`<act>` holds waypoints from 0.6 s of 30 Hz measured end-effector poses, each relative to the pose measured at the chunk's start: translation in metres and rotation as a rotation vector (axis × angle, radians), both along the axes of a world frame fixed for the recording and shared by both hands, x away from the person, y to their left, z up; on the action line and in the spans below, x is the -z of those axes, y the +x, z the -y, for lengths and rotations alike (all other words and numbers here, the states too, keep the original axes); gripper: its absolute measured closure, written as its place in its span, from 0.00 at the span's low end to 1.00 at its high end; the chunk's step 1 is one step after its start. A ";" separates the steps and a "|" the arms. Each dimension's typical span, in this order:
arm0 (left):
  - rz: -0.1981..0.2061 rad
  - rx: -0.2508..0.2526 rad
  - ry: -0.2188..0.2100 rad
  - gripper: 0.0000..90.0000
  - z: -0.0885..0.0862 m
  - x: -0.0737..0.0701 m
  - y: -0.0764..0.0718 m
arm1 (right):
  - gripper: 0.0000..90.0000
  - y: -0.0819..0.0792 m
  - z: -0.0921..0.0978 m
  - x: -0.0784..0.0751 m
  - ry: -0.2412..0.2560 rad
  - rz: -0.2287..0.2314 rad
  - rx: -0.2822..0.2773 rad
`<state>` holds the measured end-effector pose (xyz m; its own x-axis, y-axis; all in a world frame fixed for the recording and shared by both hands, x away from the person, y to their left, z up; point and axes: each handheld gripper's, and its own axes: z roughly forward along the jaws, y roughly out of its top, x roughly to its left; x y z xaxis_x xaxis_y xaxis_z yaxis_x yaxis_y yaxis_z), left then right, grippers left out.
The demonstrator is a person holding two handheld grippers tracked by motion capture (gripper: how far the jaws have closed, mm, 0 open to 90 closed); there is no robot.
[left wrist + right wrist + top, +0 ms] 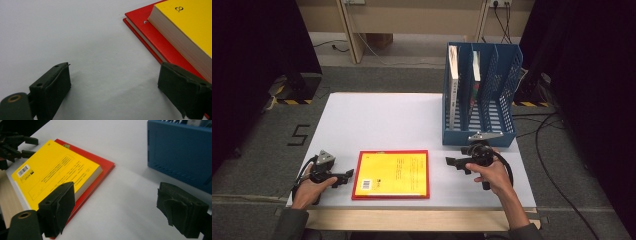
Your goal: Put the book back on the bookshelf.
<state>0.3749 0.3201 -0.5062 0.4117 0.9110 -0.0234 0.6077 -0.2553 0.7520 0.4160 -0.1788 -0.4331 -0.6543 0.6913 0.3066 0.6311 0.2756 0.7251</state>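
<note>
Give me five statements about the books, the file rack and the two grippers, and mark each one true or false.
1. The yellow book lies on top of the red book. True.
2. The left gripper is shut on the yellow book. False: its jaws stand open, with only bare table between them.
3. The blue file rack is empty. False: at least two books stand upright in it.
4. The right gripper sits between the rack and the stacked books, open. True.
5. The yellow book stands upright on its edge. False: it lies flat.
</note>
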 end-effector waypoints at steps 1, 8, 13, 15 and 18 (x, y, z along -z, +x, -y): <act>0.000 0.000 0.000 0.11 0.000 0.000 0.000 | 0.18 0.000 -0.001 0.001 0.001 -0.003 -0.001; -0.002 0.002 0.003 0.11 0.000 0.000 0.000 | 0.18 -0.003 -0.009 0.011 -0.028 -0.030 -0.025; -0.002 0.002 0.003 0.11 0.000 0.000 0.000 | 0.19 -0.005 -0.015 0.016 -0.040 -0.045 -0.050; -0.002 0.002 0.003 0.11 0.000 0.000 0.000 | 0.19 -0.006 -0.017 0.018 -0.042 -0.052 -0.055; 0.000 0.000 0.005 0.12 0.000 -0.001 0.000 | 0.19 -0.008 -0.020 0.022 -0.054 -0.063 -0.061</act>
